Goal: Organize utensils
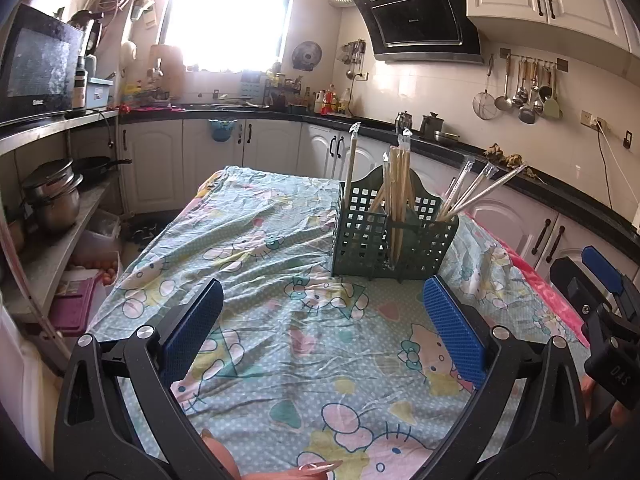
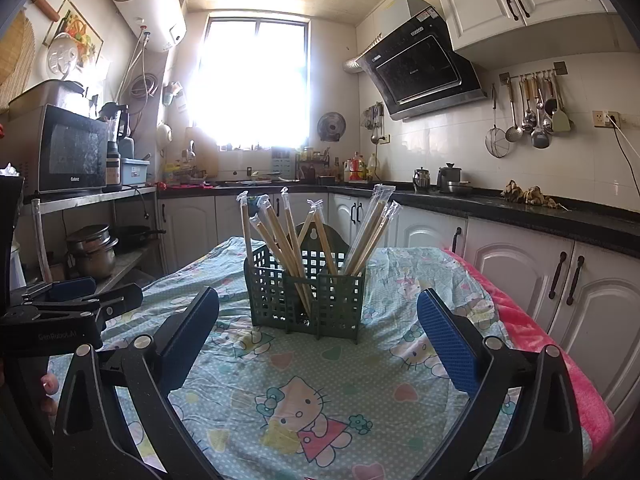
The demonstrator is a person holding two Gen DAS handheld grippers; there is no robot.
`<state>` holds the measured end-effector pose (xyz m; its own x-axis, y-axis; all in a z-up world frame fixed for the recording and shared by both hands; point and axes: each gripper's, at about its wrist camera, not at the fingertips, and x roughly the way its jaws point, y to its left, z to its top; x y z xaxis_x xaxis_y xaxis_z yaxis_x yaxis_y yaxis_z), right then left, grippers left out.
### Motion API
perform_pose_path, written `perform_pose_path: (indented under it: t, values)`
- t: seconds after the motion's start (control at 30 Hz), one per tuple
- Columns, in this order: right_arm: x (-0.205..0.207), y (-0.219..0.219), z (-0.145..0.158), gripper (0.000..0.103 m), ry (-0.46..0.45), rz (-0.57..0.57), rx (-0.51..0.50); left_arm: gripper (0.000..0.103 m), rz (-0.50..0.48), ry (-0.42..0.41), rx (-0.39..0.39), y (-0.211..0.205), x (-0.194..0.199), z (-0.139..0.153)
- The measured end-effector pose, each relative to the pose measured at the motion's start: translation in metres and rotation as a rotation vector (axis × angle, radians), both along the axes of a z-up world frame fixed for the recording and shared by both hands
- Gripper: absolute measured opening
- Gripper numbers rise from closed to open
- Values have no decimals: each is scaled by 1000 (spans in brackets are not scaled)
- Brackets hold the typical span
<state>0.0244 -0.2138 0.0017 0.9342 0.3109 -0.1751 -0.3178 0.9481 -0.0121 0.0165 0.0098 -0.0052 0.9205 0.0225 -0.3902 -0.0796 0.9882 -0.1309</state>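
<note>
A green lattice utensil caddy [image 2: 306, 292] stands upright on the bench, on a Hello Kitty cloth [image 2: 304, 392], holding wrapped chopsticks [image 2: 280, 236] that lean outward from its compartments. The left gripper [image 1: 322, 330] and the right gripper [image 2: 318, 338] hover near it, jaws spread wide and empty.
</note>
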Motion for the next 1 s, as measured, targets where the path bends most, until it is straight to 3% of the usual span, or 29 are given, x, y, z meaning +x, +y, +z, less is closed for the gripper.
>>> perform_pose_path:
  t: [0.5, 0.67, 0.83, 1.0]
  values:
    - [1, 0, 0, 97, 4, -3, 2, 92, -6, 14, -1, -2, 2, -4]
    - [13, -8, -4, 97, 32, -57, -7, 92, -11, 54, -33, 4, 11, -8]
    - [53, -42, -10, 97, 154, -162, 38, 92, 47, 108, -46, 27, 31, -10]
    - [131, -87, -23, 97, 365, -299, 49, 92, 157, 204, -36, 69, 76, -12]
